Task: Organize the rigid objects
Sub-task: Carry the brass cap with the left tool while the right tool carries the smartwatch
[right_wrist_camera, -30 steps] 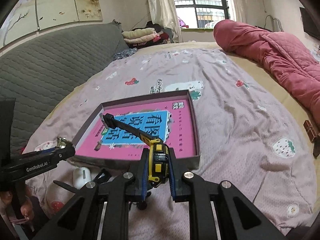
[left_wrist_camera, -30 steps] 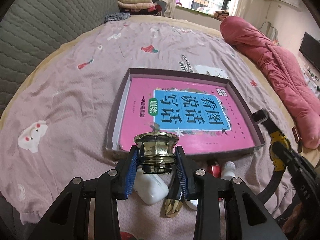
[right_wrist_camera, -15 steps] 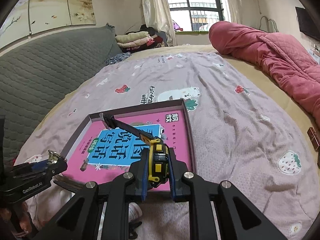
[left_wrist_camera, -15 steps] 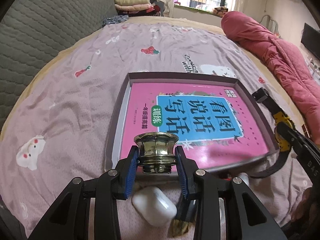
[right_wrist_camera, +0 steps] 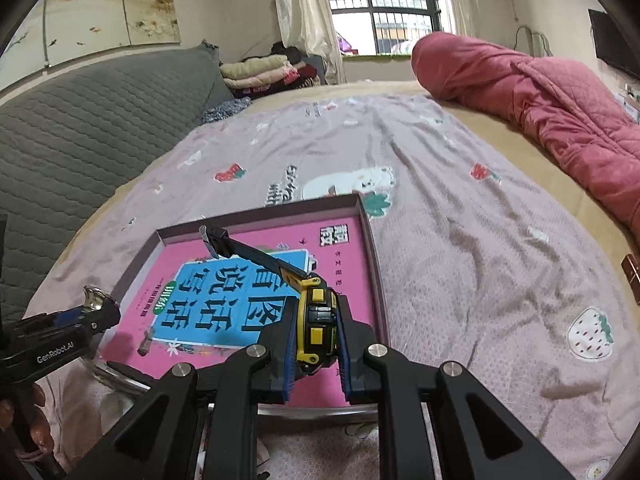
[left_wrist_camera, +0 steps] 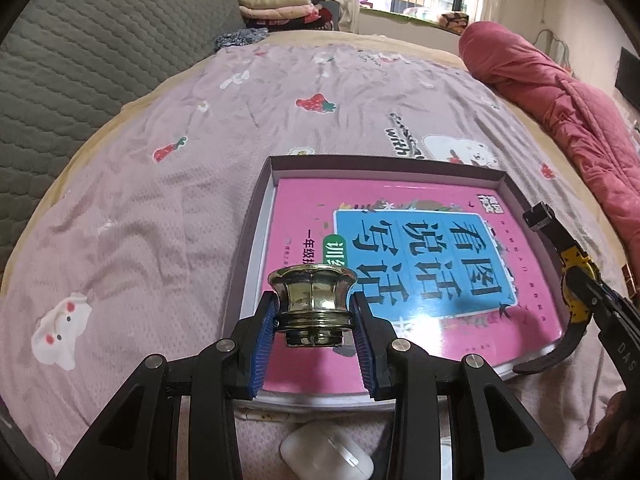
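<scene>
While both hands hang over the box (left_wrist_camera: 256, 216) on the bed (left_wrist_camera: 160, 208), the job now is to set 2 hard things down inside it. The left tool (left_wrist_camera: 313, 320) is closed narrow on a shiny gold knob (left_wrist_camera: 313, 300), its blue pads pressing on both sides, and the knob sits above the 7 o'clock corner of the pink book (left_wrist_camera: 400, 368) that lies flat in the box. The right tool (right_wrist_camera: 316, 344) is squeezed tight on a yellow and black tape measure (right_wrist_camera: 316, 320), with its black strap (right_wrist_camera: 256, 254) poking out toward 11 o'clock over the book. To do this well, I think each hand should go down slowly until its thing rests on the book, and only then let go, so nothing drops or bounces. The knob is round and could roll, so it is best stood on its flat end. The 2 tools are near each other, so keep the knob at the 7 o'clock side and the tape measure at the 5 o'clock side. A white case (left_wrist_camera: 326, 458) lies on the bed just outside the box at 6 o'clock, not yet put away.
</scene>
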